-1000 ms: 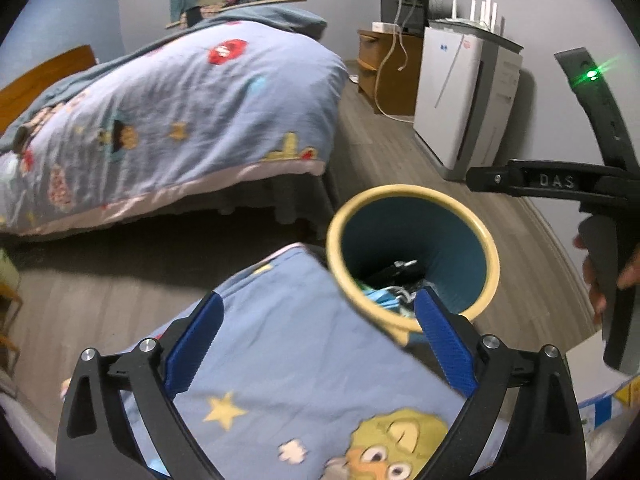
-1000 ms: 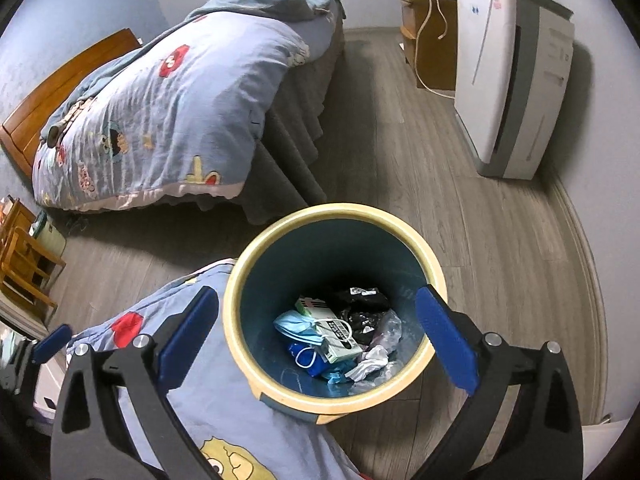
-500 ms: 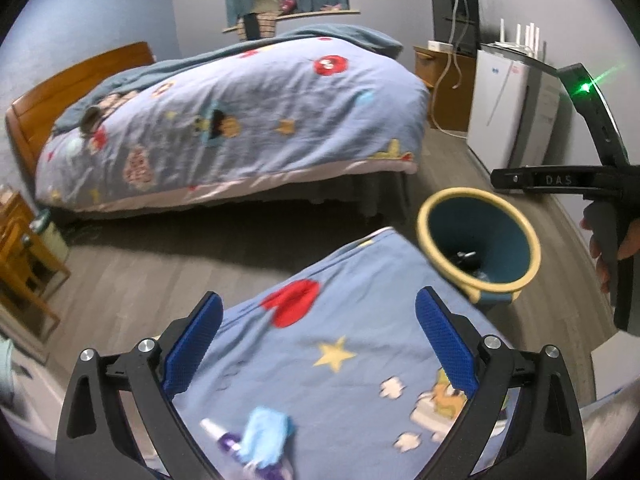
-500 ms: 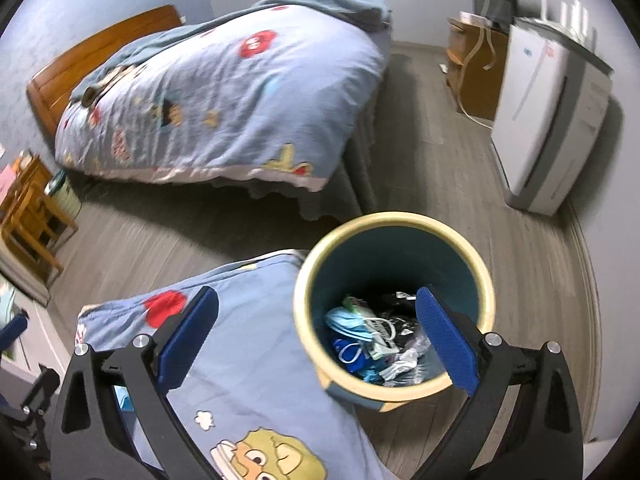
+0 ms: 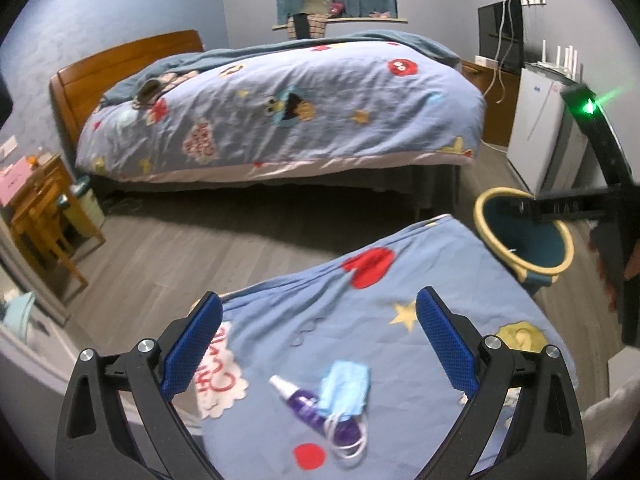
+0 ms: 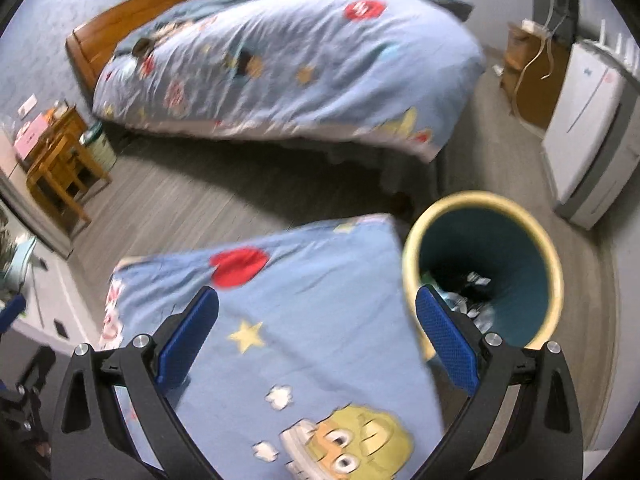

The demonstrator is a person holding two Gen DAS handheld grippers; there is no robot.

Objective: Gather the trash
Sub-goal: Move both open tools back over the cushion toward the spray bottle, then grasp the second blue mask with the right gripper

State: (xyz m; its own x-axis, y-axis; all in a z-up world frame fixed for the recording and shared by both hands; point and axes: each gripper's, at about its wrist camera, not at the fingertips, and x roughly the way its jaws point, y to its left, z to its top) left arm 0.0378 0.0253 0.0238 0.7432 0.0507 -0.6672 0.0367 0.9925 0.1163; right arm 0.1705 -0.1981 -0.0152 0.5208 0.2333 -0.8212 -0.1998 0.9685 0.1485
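Blue face mask (image 5: 345, 386): crumpled, lying on patterned bedding (image 5: 400, 344), touching purple spray bottle (image 5: 304, 402) at its 9 o'clock; ear loops trailing toward 6 o'clock. Left gripper (image 5: 318, 346): jaws wide apart, empty, poised above the mask. Right gripper (image 6: 316, 338): likewise spread, empty. Yellow-rimmed trash bin (image 6: 548, 268): on floor at 2 o'clock, just beside the bedding, already holding litter. Advice: pinch mask body alone, clear of bottle.
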